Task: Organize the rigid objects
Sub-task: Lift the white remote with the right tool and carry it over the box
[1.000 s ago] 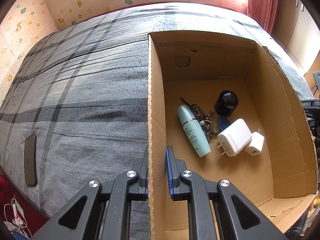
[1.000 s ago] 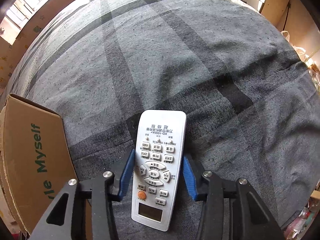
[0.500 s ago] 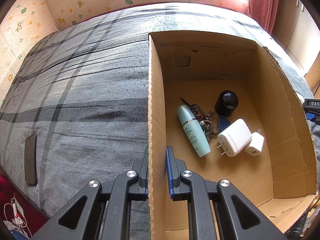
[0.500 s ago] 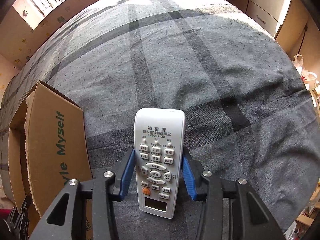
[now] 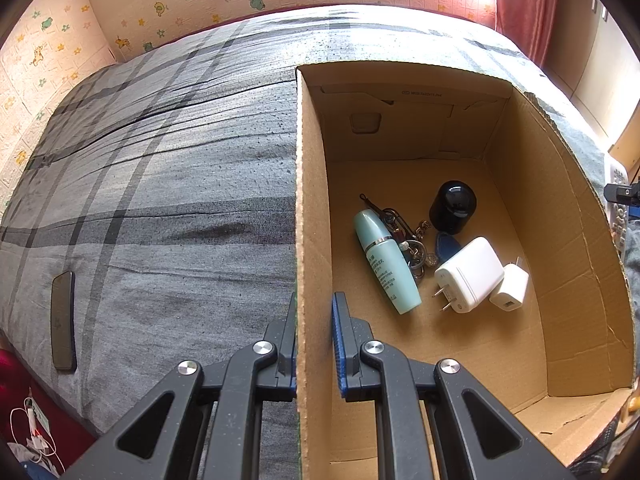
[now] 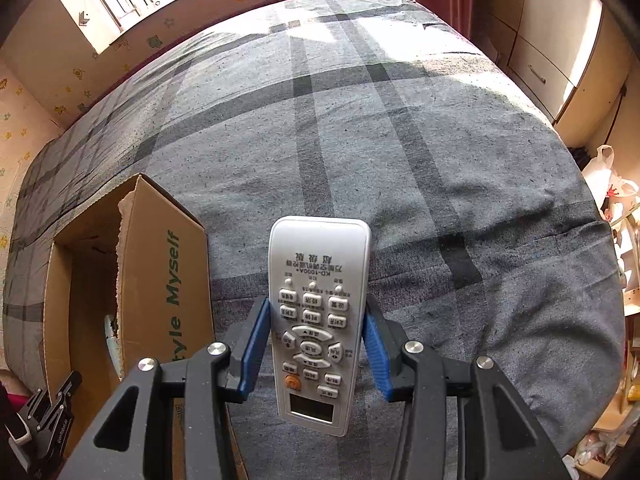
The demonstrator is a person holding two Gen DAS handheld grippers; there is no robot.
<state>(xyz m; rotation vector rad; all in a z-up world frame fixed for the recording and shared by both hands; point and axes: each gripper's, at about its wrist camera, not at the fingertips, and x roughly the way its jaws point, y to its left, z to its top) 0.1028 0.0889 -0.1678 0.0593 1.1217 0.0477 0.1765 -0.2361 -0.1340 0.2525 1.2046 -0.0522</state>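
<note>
Now the remote (image 6: 318, 320) sits between the two blue pads (image 6: 254, 344) of the right gripper (image 6: 316, 344). The jaws stand about half open and press on its two long sides, so they have a firm hold of it. The buttons face up and the little screen is at the near end. It hangs above the grey blanket (image 6: 400, 152) and does not touch it. I think it is held by its sides because those are flat and hard, so it will not slip.

Just to the left of the remote stands the box (image 6: 160, 280), open at the top. That is most likely where the remote should go, since this job is about putting hard things away.

The left gripper (image 5: 314, 340) has its jaws almost shut, pinching the thin wall of the box (image 5: 308, 200). One pad (image 5: 338, 344) is inside and the other is outside. I think this keeps the box from sliding on the soft bed.

Inside the box lie a green bottle (image 5: 386, 260), some keys (image 5: 412, 244), a black jar (image 5: 452, 206), a big white plug (image 5: 468, 274) and a small white plug (image 5: 510, 286), all bunched together.

Far off on the blanket, near its edge, lies a dark phone (image 5: 63, 320). It may need to go in too.
</note>
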